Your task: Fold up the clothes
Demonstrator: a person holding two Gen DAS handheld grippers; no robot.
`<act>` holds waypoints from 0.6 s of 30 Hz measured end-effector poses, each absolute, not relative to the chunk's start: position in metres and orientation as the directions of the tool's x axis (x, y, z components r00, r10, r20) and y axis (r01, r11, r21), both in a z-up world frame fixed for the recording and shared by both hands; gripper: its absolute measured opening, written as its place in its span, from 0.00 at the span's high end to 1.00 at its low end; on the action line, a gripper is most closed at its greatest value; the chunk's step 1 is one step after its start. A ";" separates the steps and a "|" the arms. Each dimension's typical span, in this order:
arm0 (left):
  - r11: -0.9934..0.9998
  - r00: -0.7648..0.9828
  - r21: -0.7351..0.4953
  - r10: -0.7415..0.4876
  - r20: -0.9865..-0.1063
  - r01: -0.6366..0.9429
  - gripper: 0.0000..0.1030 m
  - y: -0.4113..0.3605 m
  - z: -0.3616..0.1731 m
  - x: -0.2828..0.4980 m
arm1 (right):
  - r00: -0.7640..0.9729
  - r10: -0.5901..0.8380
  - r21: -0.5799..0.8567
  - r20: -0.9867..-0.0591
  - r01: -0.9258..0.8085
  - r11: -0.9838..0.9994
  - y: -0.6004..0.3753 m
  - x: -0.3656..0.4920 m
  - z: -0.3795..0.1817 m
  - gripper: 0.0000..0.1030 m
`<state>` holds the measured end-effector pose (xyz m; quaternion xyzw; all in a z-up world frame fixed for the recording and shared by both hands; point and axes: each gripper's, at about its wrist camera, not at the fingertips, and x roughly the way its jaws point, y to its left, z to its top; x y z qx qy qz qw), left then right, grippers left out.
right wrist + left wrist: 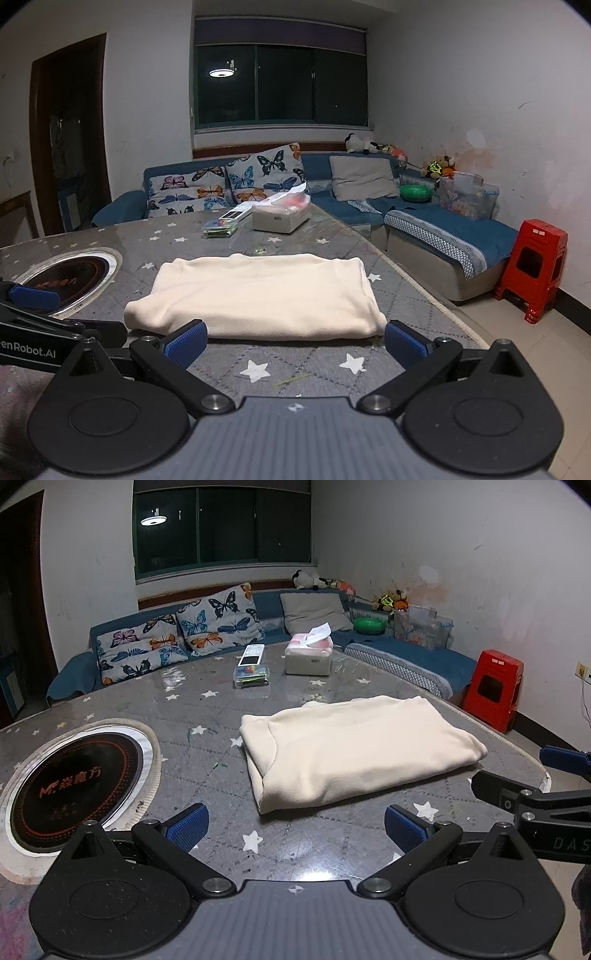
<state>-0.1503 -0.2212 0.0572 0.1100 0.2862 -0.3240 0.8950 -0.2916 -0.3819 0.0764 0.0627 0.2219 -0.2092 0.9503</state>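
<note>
A cream garment [354, 749] lies folded into a flat rectangle on the grey star-patterned table [207, 716]; it also shows in the right wrist view [258, 299]. My left gripper [295, 827] is open and empty, a little short of the garment's near left corner. My right gripper [295, 343] is open and empty, just short of the garment's near edge. The right gripper also shows at the right edge of the left wrist view [524, 779], and the left gripper at the left edge of the right wrist view [48, 314].
A round induction cooktop [74, 779] is set into the table at left. A tissue box [308, 653], a remote [251, 655] and a small clear box [252, 677] sit at the far side. A blue sofa [406, 653] and a red stool [493, 688] stand beyond.
</note>
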 end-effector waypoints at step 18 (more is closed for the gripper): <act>0.776 0.640 0.017 -0.507 -0.577 0.630 0.00 -0.212 0.059 -0.153 | 0.824 -0.359 0.018 -0.438 0.407 0.913 -0.375 -0.290 0.080 0.00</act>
